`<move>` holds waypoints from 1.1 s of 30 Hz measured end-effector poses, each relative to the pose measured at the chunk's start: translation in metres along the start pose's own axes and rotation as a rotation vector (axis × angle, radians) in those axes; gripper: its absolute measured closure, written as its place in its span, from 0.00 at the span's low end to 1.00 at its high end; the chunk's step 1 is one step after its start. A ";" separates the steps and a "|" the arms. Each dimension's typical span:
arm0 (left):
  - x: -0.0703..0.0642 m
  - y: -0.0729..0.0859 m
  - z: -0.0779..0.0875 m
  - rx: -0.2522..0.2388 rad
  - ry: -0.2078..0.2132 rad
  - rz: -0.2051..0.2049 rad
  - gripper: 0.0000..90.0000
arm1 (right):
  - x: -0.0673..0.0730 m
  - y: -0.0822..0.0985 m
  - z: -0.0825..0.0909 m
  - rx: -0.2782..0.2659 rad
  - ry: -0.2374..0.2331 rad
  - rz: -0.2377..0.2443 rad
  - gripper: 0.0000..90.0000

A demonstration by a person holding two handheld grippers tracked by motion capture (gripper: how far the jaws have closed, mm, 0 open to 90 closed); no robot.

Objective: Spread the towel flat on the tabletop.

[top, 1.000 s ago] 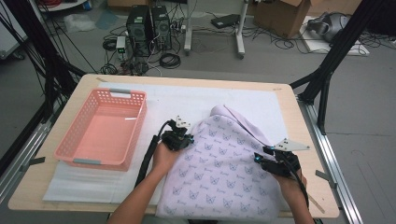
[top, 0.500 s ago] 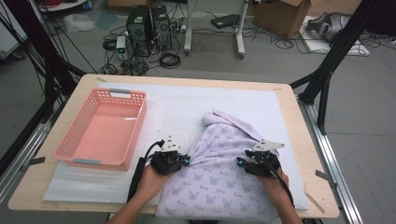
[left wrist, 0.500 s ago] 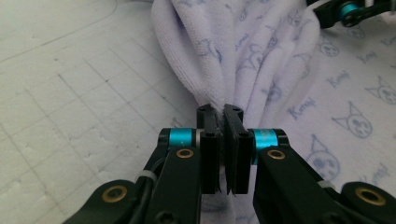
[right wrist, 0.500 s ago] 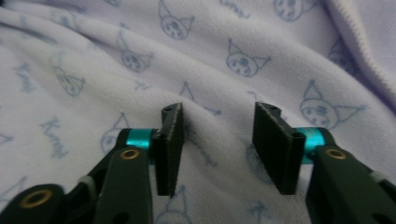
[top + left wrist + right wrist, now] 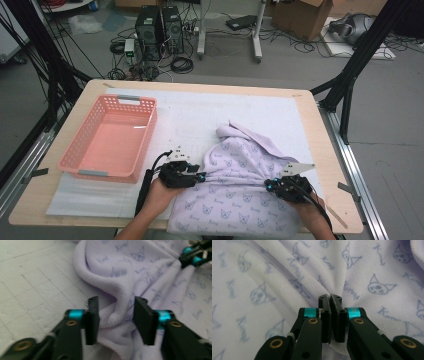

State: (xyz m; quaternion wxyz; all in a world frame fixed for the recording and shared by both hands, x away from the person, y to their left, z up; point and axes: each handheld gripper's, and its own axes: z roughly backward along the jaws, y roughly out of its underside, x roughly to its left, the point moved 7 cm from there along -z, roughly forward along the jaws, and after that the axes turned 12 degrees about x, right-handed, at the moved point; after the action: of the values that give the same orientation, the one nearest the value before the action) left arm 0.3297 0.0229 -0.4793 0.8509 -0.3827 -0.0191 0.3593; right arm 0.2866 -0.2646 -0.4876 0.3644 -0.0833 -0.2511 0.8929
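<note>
A lilac towel [image 5: 235, 167] printed with cartoon faces lies crumpled on the right half of the table, its front edge hanging over the near side. My left gripper [image 5: 199, 177] sits at the towel's left edge. Its jaws have just been opening and now stand apart around a loose fold of the towel [image 5: 112, 290], the left gripper [image 5: 116, 312] not pressing on it. My right gripper [image 5: 270, 185] is on the towel's right part. Its jaws have just been closing, and the right gripper [image 5: 330, 300] now pinches a bunched ridge of the towel [image 5: 287, 272].
A pink plastic basket [image 5: 80, 172] stands empty at the left of the table. A white mat [image 5: 200, 112] covers the wooden table [image 5: 327, 165]. Beyond the far edge, computers and cables lie on the floor. The right gripper [image 5: 193, 255] appears far off in the left gripper view.
My left gripper drew the towel's left edge toward the near side, then opened. My right gripper moved left onto the towel and shut on a ridge of it.
</note>
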 end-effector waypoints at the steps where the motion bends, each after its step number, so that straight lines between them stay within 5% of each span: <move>1: 0.003 -0.003 0.000 -0.008 -0.008 0.005 0.53 | 0.001 0.002 0.002 0.000 -0.006 -0.007 0.96; 6: 0.017 -0.021 0.000 -0.075 -0.020 0.031 0.52 | -0.001 -0.001 0.008 -0.059 0.004 -0.023 0.78; 8: 0.022 -0.031 -0.001 -0.108 -0.010 0.044 0.53 | -0.005 -0.006 0.011 -0.095 0.045 -0.046 0.75; 13: 0.038 -0.057 -0.008 -0.133 -0.039 0.062 0.55 | -0.009 -0.012 0.015 -0.151 0.065 -0.078 0.74; 22: 0.054 -0.085 -0.041 -0.051 -0.098 0.074 0.59 | -0.013 -0.011 0.016 -0.167 0.071 -0.084 0.74; 29: 0.042 -0.079 -0.065 0.013 -0.069 0.054 0.53 | -0.016 -0.010 0.017 -0.174 0.072 -0.091 0.74; 33: 0.029 -0.077 -0.075 0.040 -0.049 -0.002 0.44 | -0.016 -0.010 0.019 -0.178 0.077 -0.089 0.74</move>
State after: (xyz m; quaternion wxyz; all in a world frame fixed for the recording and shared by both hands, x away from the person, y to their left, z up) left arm 0.4200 -0.0418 -0.4883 0.8581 -0.3565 -0.0333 0.3680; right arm 0.2982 -0.2768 -0.4668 0.4039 -0.1382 -0.3187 0.8463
